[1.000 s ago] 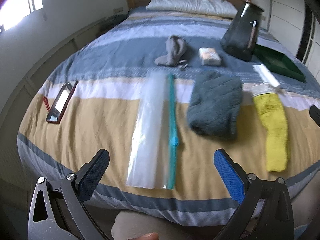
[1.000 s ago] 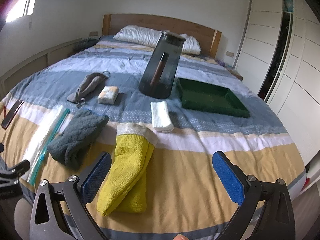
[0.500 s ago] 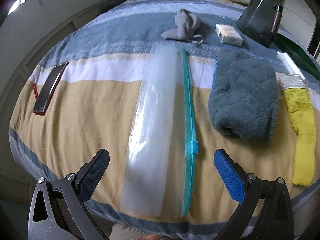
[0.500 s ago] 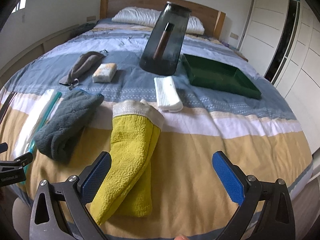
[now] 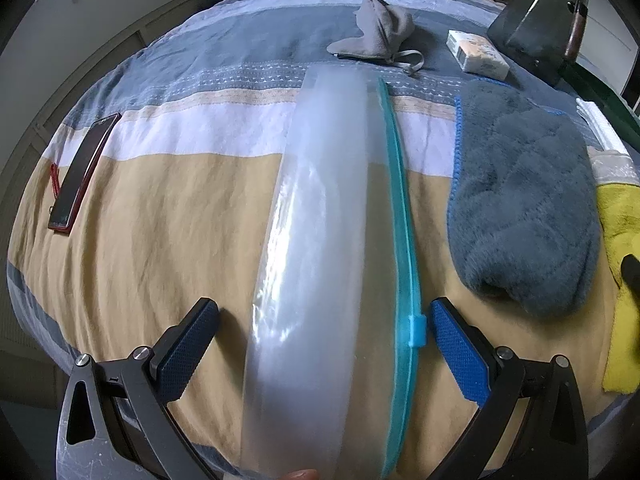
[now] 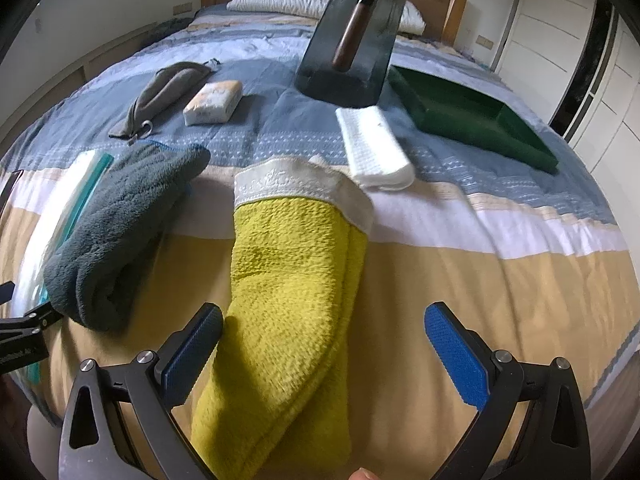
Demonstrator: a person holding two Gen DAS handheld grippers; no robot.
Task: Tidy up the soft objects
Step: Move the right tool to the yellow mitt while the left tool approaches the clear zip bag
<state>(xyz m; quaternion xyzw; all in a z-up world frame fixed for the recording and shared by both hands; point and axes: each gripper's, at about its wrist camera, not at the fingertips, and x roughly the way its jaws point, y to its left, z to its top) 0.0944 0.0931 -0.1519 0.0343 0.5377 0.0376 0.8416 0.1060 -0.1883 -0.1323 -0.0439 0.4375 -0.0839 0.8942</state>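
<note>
Nothing looks packed away so far, everything's loose on the bed (image 5: 168, 216). The left gripper (image 5: 322, 340) hangs low with jaws wide open either side of the empty zip bag (image 5: 320, 240). Grey towel (image 6: 120, 232) sits beside it. The right gripper (image 6: 324, 344) is low over the yellow towel (image 6: 292, 280), jaws wide open, holding nothing.
</note>
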